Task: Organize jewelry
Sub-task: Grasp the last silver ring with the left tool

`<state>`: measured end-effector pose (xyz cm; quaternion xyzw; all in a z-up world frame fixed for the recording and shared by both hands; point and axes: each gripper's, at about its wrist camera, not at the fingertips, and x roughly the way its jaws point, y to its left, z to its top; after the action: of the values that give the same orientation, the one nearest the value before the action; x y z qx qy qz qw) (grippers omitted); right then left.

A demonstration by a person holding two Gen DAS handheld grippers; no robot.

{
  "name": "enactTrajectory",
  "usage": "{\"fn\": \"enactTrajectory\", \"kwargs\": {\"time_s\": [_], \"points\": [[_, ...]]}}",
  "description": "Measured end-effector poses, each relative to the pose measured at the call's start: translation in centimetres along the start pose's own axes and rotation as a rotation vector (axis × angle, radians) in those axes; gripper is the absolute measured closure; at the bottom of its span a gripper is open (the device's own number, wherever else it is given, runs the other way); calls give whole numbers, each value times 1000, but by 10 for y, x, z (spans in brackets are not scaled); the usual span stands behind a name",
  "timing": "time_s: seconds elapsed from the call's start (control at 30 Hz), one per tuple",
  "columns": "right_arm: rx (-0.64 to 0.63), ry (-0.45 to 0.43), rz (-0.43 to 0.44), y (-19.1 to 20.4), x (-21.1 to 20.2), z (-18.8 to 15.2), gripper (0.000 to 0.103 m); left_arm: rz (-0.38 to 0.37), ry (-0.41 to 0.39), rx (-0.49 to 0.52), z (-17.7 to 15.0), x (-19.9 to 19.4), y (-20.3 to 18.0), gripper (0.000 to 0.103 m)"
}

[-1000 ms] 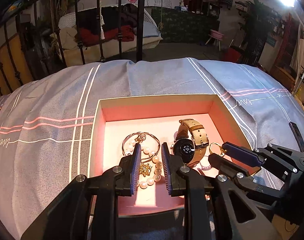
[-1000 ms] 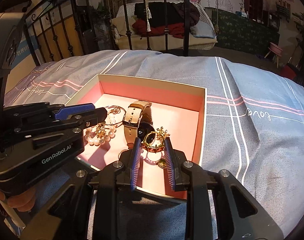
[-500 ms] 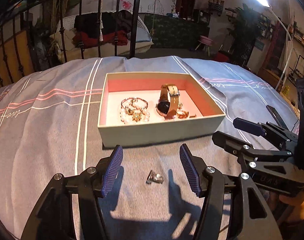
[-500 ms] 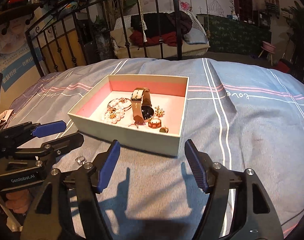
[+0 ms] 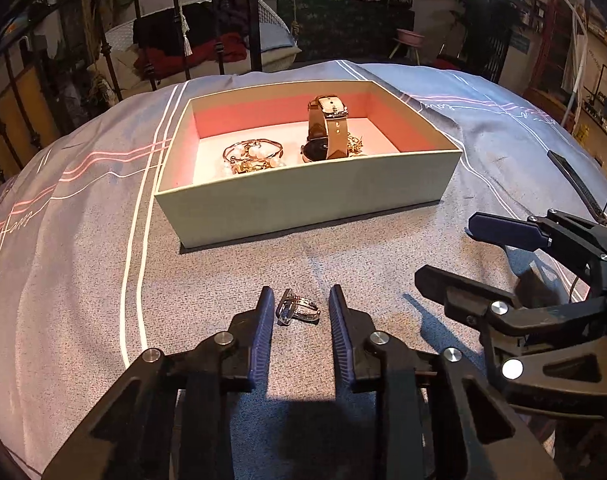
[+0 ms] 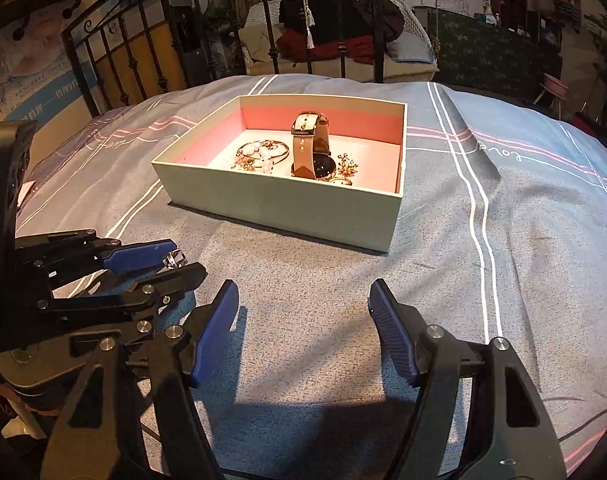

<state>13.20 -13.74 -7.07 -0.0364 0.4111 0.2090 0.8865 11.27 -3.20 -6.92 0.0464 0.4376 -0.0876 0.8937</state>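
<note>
A small silver ring (image 5: 297, 310) lies on the grey striped bedcover in front of the box. My left gripper (image 5: 297, 296) straddles it and its jaws are closing; a thin gap still shows on each side of the ring. In the right wrist view the ring (image 6: 175, 259) peeks out at the left gripper (image 6: 183, 264). The pale box (image 5: 303, 196) with a pink inside holds a tan-strapped watch (image 5: 327, 128), a pearl bracelet (image 5: 253, 156) and gold pieces. My right gripper (image 6: 303, 292) stands wide open over bare cloth, nothing between its fingers.
A black metal bed rail (image 6: 271, 20) rises behind the box. A dark narrow strip (image 5: 575, 184) lies on the cover at the far right. The right gripper (image 5: 449, 250) sits close beside the left one. The box wall (image 6: 279, 208) faces both grippers.
Both grippers have pulled back from inside the box to the cover in front of it. The left jaws opened wide, then narrowed around the ring. The right jaws opened.
</note>
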Motion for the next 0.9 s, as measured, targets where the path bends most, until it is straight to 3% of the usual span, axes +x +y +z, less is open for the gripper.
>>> {"fn": "enactTrajectory", "kwargs": {"time_s": [0.07,0.1,0.13,0.33,0.63,0.9], "points": [[-19,15,4,3,3,-1,42,6,-3,8,-1,0,-2,84],[-31,21,15,6,4,-2,55,7,-5,10,-1,0,-3,84],[-43,29,22,8,5,-3,76,7,-7,10,-1,-1,-3,84],[-60,24,34,12,5,-5,93,3,-11,5,-1,-3,-1,84],[-63,-23,74,17,-8,-6,97,-32,-44,-49,3,-16,4,84],[-34,-117,62,10,-22,25,97,-53,-138,-75,40,-34,8,84]]}}
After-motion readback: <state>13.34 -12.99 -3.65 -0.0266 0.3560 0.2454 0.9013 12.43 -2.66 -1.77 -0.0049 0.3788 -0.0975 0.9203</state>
